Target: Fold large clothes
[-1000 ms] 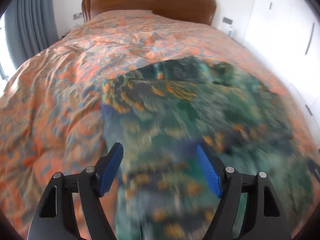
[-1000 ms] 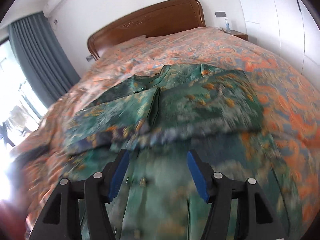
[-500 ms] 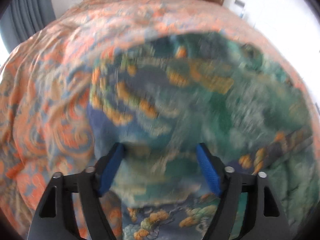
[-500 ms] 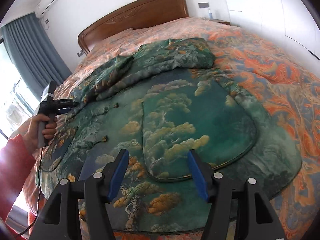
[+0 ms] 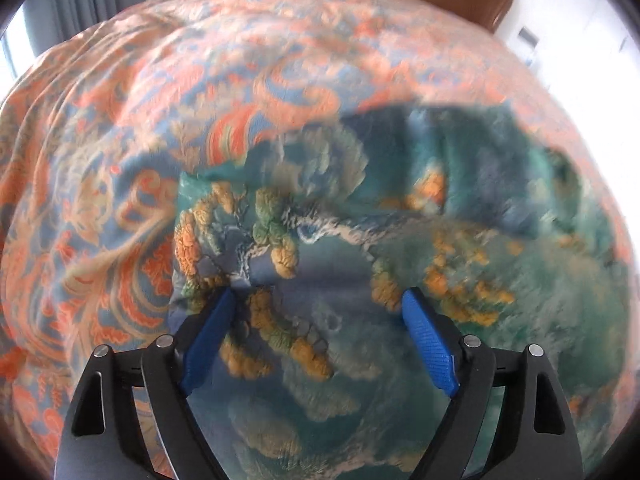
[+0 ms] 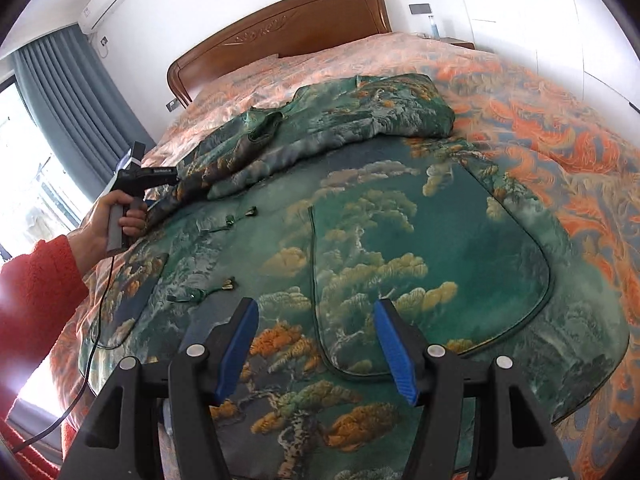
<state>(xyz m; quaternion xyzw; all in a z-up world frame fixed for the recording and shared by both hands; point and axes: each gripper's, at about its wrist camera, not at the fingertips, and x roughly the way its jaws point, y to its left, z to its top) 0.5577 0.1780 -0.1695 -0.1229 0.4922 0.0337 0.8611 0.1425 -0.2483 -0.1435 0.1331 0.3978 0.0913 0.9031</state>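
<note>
Left claw (image 5: 316, 300): jaws wide apart, just been opening further; garment cloth lies below the gap, nothing pinched. Seen from the right wrist view it sits at the garment's left edge, in a hand with a red sleeve (image 6: 36, 280).
Right claw (image 6: 316, 316): jaws apart, hanging over the near hem, not gripping.
Bed (image 6: 560, 128): orange paisley cover; carries everything.
Garment (image 6: 400, 240): large green robe-like piece with cloud-and-pine print, spread flat across the bed's near half; upper part already bunched over towards the headboard.
Handling, judged: soft, limp, satin-like sheen, so likely slippery; padded-looking, moderate weight; will sag and slide if lifted at one point.
Hold, judged: corded hem and corners, both claws well apart.
Frog buttons (image 6: 224, 286): small knots; avoid snagging.
Writing: a label on the left claw's body, too small to read.
</note>
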